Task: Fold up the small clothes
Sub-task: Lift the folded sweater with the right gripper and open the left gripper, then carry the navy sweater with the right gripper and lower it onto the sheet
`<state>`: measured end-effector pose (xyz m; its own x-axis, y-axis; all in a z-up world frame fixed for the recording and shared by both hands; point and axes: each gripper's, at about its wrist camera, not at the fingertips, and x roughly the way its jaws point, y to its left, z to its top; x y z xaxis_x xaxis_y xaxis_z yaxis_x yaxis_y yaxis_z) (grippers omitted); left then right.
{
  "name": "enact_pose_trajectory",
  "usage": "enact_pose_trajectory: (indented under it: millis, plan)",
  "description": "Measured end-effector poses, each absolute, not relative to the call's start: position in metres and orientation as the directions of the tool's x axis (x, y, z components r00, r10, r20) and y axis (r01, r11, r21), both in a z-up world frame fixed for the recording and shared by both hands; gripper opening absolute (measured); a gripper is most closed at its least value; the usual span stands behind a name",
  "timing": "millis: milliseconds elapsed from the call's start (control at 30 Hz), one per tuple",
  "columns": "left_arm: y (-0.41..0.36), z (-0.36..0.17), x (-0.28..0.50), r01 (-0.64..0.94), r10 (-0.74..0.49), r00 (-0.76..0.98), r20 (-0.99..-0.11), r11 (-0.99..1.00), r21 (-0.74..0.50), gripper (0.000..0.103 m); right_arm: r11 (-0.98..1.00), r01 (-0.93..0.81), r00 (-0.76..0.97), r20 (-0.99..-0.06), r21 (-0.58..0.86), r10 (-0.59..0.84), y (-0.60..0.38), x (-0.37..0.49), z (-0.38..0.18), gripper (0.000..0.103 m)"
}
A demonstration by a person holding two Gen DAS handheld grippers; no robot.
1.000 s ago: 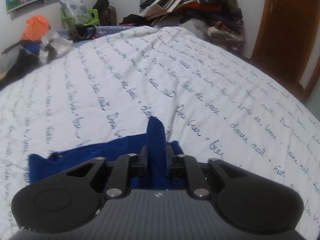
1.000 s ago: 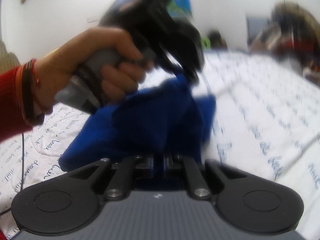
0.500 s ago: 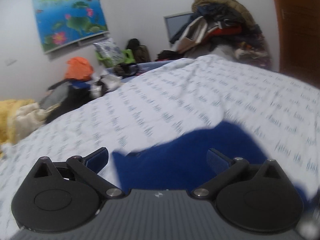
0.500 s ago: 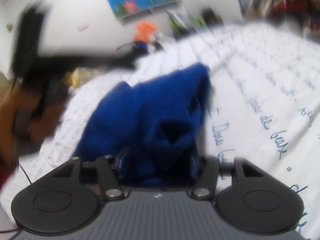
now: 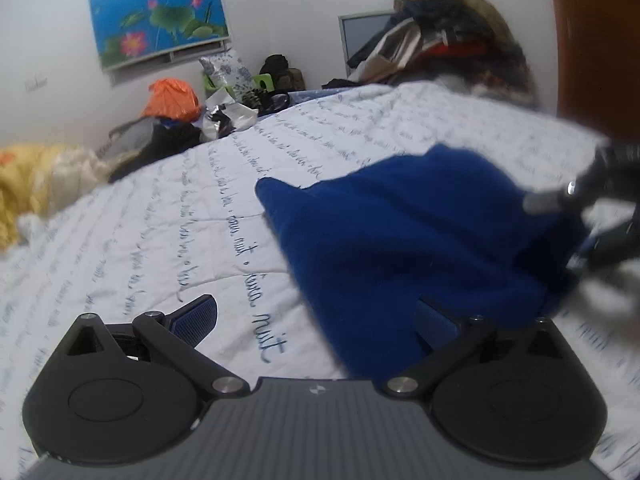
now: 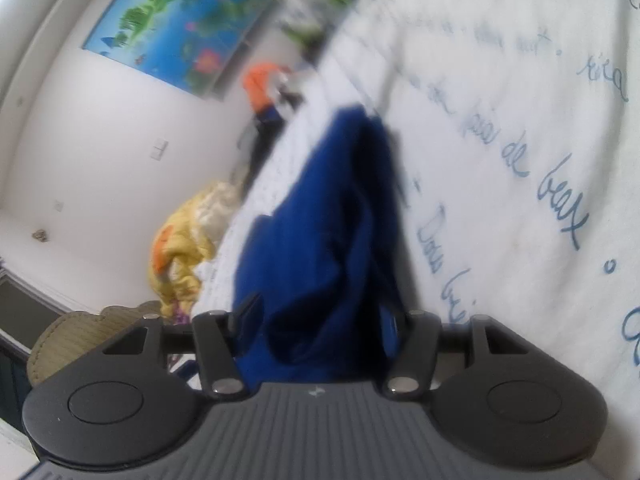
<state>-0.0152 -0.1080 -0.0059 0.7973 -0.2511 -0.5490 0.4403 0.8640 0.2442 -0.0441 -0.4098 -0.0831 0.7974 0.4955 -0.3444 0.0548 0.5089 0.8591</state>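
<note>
Yellow quilt (image 5: 36,176): far left of the left claw, bunched at the bed's edge.
Left claw (image 5: 316,320): spread wide, holding nothing; left pad over bare sheet (image 5: 168,216), right pad at the cloth's edge.
Blue garment (image 5: 408,240): heaped ahead and right of the left claw, on the sheet.
Clothes pile (image 5: 452,44): far ahead, against the wall.
Right claw (image 6: 316,320): partly parted, blue cloth bunched between the pads; grip itself unclear.

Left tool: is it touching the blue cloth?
Cannot tell. In the left wrist view the left tool is open; the blue cloth overlaps its right finger, with no plain contact or gap.
</note>
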Motion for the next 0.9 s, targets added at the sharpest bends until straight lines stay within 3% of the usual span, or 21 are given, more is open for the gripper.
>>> enact_pose_trajectory:
  millis: [33,100,267,367,467,633,667,767,800,900]
  plan:
    - [-0.108,-0.01,-0.013,0.425,-0.222,0.805,-0.55,0.863,0.273,0.103,0.519,0.059,0.793,-0.356,0.852,0.494,-0.41,-0.043,-0.083,0.047]
    - [-0.104,-0.02,-0.005,0.39,-0.167,0.808,-0.565,0.87,0.302,0.103,0.549,0.076,0.782,-0.391,0.833,0.485,-0.408,-0.044,-0.083,0.018]
    - [-0.082,-0.026,0.006,0.363,-0.153,0.789,-0.595,0.897,0.251,0.103,0.508,0.051,0.754,-0.367,0.86,0.545,-0.407,-0.058,-0.092,0.012]
    - [-0.083,-0.017,0.005,0.349,-0.139,0.804,-0.578,0.897,0.271,0.103,0.609,0.085,0.761,-0.446,0.788,0.471,-0.404,-0.059,-0.09,0.009]
    - [-0.085,-0.005,-0.001,0.372,-0.187,0.802,-0.567,0.899,0.231,0.103,0.634,0.054,0.743,-0.455,0.771,0.49,-0.405,-0.06,-0.085,0.011]
    - [-0.1,-0.001,-0.011,0.45,-0.261,0.78,-0.569,0.866,0.218,0.103,0.869,-0.062,0.734,-0.567,0.492,0.374,-0.383,-0.073,-0.055,0.011]
    - [-0.103,-0.003,-0.012,0.456,-0.261,0.781,-0.567,0.859,0.232,0.103,0.91,-0.069,0.741,-0.589,0.41,0.321,-0.377,-0.075,-0.048,0.016]
    - [-0.113,-0.004,-0.013,0.473,-0.274,0.78,-0.563,0.846,0.244,0.103,0.989,0.027,0.792,-0.607,0.146,0.067,-0.366,-0.074,-0.029,0.048]
    - [-0.116,-0.003,-0.013,0.481,-0.286,0.777,-0.56,0.844,0.237,0.103,0.987,0.028,0.805,-0.589,0.16,0.073,-0.37,-0.07,-0.025,0.057]
    - [-0.13,-0.004,-0.012,0.513,-0.315,0.766,-0.561,0.825,0.237,0.103,0.934,-0.007,0.821,-0.531,0.358,0.21,-0.391,-0.045,-0.017,0.057]
